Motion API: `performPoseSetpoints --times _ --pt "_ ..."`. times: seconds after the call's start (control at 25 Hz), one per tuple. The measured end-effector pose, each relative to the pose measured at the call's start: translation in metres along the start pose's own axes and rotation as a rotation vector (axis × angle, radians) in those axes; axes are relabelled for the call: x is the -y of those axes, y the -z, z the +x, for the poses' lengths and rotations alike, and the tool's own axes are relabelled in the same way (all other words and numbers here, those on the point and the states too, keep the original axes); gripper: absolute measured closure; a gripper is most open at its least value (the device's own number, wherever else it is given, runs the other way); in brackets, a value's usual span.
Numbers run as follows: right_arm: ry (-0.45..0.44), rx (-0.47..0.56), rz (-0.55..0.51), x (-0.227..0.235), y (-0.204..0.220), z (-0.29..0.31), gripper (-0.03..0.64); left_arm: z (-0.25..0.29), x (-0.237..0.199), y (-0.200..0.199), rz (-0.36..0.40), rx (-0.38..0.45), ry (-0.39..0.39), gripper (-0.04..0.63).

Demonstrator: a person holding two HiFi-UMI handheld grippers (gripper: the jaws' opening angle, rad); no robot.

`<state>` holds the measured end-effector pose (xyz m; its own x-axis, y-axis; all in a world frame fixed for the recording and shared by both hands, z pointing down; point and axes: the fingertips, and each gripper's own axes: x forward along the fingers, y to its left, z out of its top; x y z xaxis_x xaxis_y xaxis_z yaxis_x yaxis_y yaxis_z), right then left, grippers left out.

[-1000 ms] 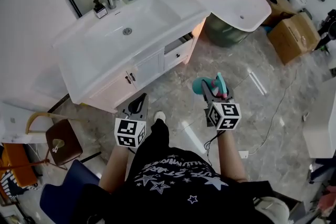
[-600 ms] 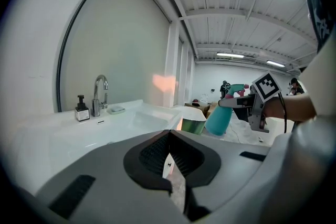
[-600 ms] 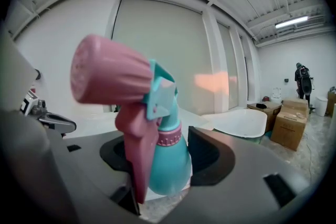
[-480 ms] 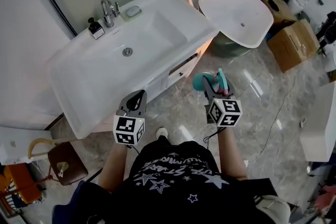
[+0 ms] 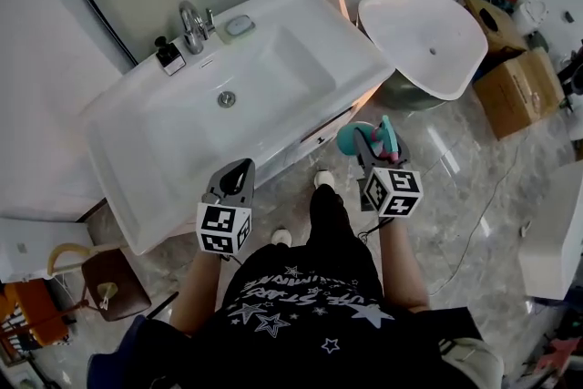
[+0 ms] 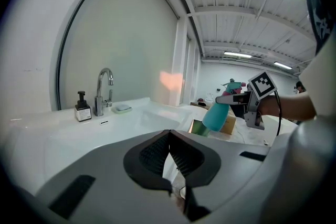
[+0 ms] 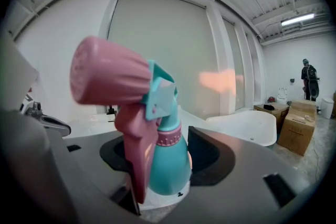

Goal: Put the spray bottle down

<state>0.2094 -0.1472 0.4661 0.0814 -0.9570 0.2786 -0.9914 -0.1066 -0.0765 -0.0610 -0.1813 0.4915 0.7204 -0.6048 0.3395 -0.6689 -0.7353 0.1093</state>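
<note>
The spray bottle (image 5: 353,138) is teal with a pink trigger head. It stands upright in my right gripper (image 5: 373,147), which is shut on it, off the right front corner of the white vanity sink (image 5: 164,161). In the right gripper view the bottle (image 7: 169,162) fills the space between the jaws, pink head (image 7: 107,76) on top. My left gripper (image 5: 239,170) hangs at the sink's front edge, shut and empty. In the left gripper view its pads (image 6: 169,140) meet, and the bottle (image 6: 215,115) shows to the right.
A chrome faucet (image 5: 192,14), a dark soap dispenser (image 5: 169,56) and a soap dish (image 5: 240,25) line the sink's back edge. A loose white basin (image 5: 428,32) rests on a green tub to the right, with cardboard boxes (image 5: 519,91) beyond. A brown stool (image 5: 114,282) stands lower left.
The person has stepped up to the vanity, so both grippers now sit closer to the sink's front edge. The right gripper keeps its hold on the bottle.
</note>
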Motion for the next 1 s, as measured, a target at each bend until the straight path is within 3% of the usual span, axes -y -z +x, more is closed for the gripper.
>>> performPoseSetpoints --times 0.6,1.0 --pt "-0.254 -0.037 -0.057 0.038 -0.060 0.228 0.347 0.122 -0.066 -0.052 -0.092 -0.021 -0.268 0.580" --pt "-0.399 -0.095 -0.132 0.037 -0.076 0.350 0.347 0.184 -0.095 -0.078 -0.151 -0.031 -0.413 0.580"
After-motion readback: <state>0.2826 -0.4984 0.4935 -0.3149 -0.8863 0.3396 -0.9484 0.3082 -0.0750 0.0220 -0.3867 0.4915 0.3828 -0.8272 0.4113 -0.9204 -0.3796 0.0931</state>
